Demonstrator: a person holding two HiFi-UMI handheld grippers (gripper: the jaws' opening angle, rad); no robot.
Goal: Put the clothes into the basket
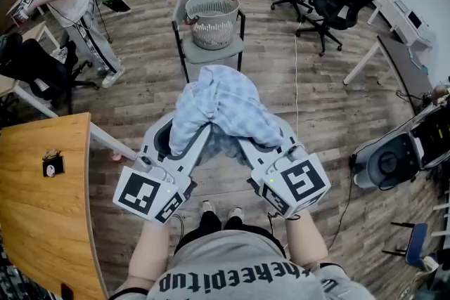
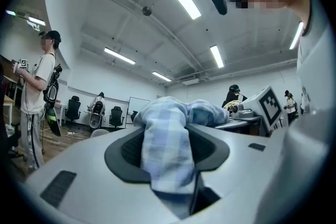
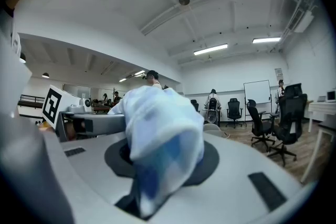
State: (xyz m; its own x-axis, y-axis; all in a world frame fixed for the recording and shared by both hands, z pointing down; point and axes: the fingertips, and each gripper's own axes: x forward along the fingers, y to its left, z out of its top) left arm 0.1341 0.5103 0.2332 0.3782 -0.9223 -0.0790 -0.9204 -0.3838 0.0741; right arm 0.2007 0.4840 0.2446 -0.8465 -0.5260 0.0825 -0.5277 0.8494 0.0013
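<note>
While the fingers of the left gripper and the right gripper are each clamped on a fold of the blue checked garment, it sits bunched between them above the floor, well short of the basket on the chair ahead. Soft, light and limp, it will probably sag and trail, so thick gathered folds near its middle look the safest hold.

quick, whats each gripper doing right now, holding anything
left gripper: closed on the blue checked cloth
right gripper: closed on the same cloth, at its other side
</note>
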